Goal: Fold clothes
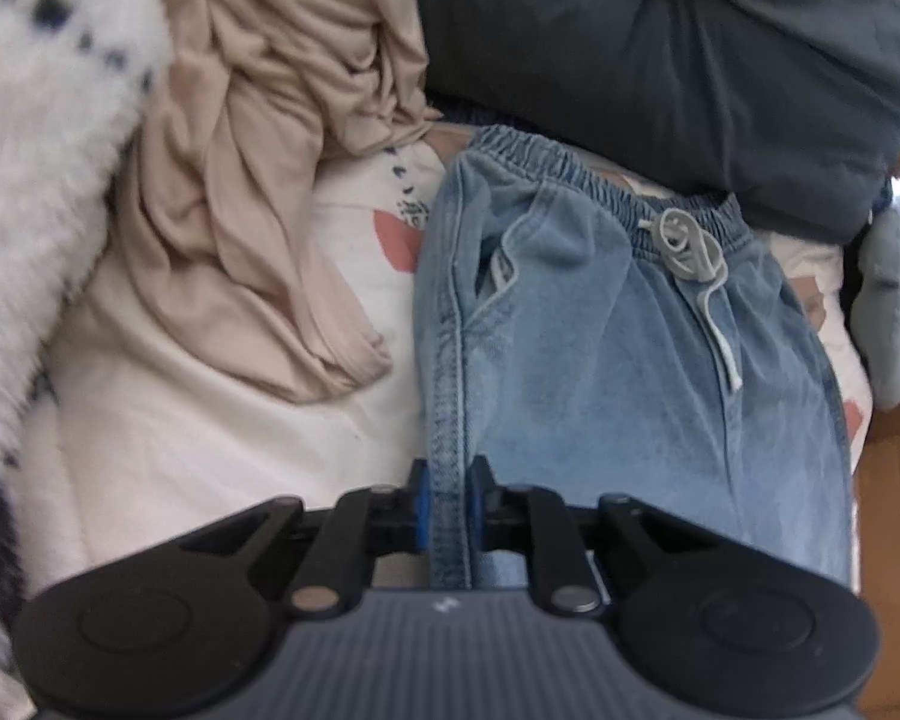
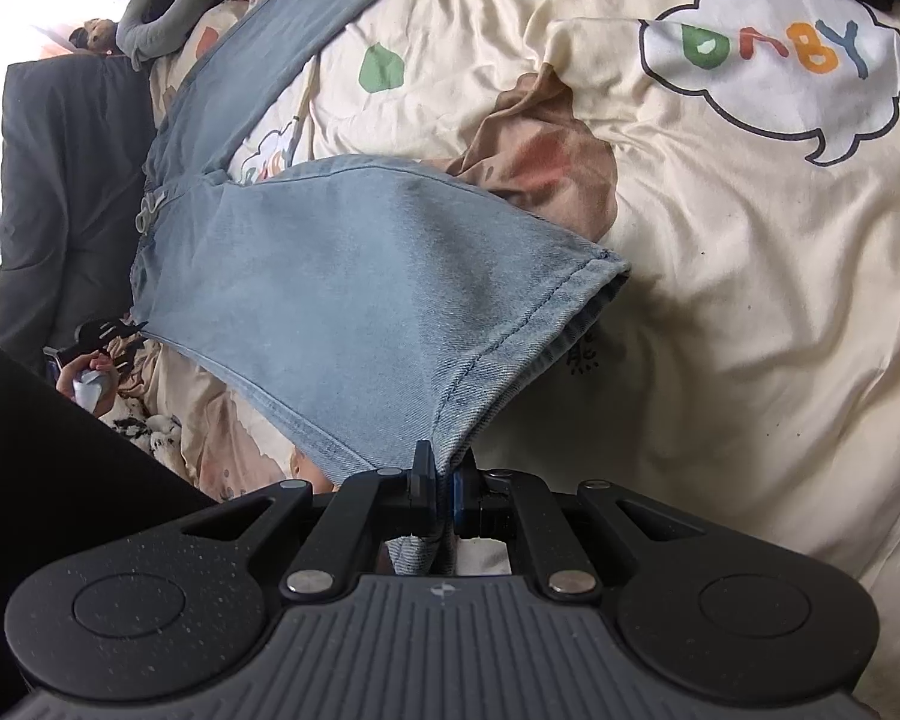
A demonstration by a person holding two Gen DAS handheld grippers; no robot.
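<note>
Jeans [image 1: 600,324] stretched lengthwise between both grippers, waistband toward left gripper [image 1: 450,504]

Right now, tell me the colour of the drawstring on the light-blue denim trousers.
Pale grey, knotted at the elastic waistband; the drawstring shows best in the left wrist view.

left wrist view: sits just behind the left gripper [image 1: 450,504], looks steeply down along its fingers, very close to the denim trousers [image 1: 600,330], facing up toward their waistband.
right wrist view: sits just behind the right gripper [image 2: 444,492], tilts down over the printed bedsheet [image 2: 720,300], close to a trouser leg hem, facing along the leg toward the waistband.
shared ground: both see the trousers, the drawstring [image 1: 690,252], the sheet and the dark grey bedding [image 1: 690,60].
cross sighting: the right view catches the left gripper small at its left edge.
</note>
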